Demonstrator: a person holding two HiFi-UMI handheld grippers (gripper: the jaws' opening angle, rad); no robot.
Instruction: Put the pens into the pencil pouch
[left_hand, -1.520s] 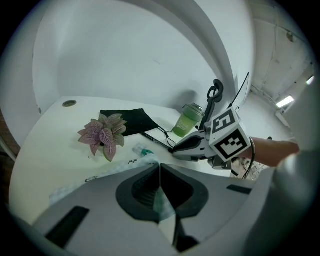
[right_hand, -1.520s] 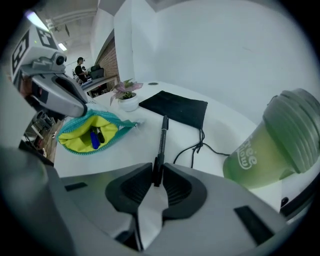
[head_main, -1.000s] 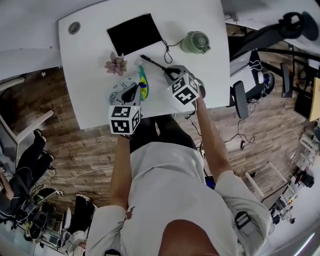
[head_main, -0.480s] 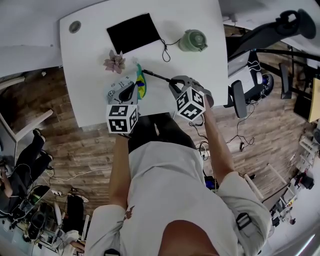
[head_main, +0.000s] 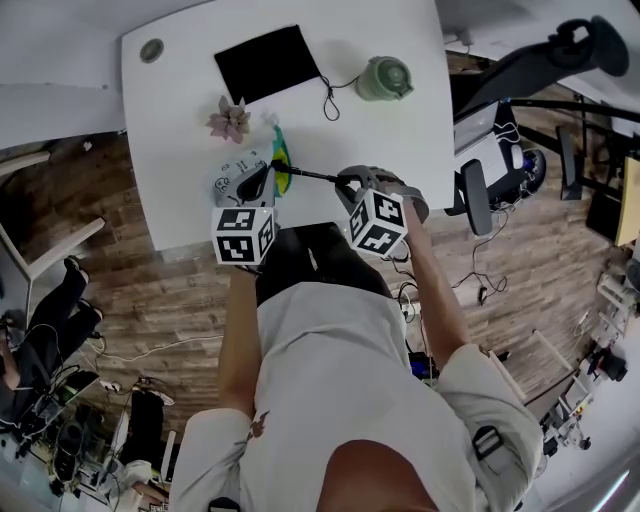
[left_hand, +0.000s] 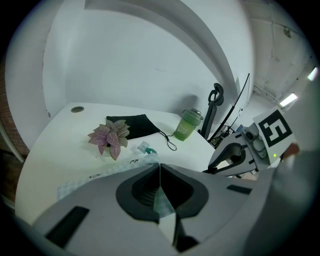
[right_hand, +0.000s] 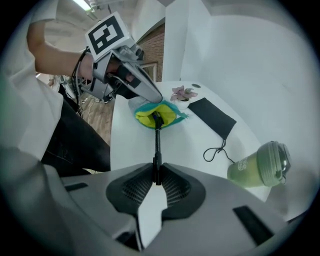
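The right gripper (right_hand: 156, 172) has swung the black pen (right_hand: 157, 142) over from the bare bench (head_main: 180, 120) to the pencil pouch (right_hand: 167, 116). Now the pen's far end sits right at the pouch's open mouth, straight out from the right gripper's fingers (right_hand: 175, 187). Those fingers are squeezed tight on the near end of the pen. The left gripper (left_hand: 159, 167) has stayed put. Its own fingers are pinched shut on the pouch's pale edge and hold the mouth up and open. So the pen is lined up, and I think it only needs a push in and a let-go. The pouch is yellow inside with a teal rim. There is a bit of blue where the pen's tip is, but I cannot tell if that is another pen. Far past both sets of fingers stands a green cup (head_main: 386, 81) with its lid on, so what is in it is hidden. Beside it lie a flat black bag (head_main: 268, 65) with a cord and a small pink plant (head_main: 231, 124).
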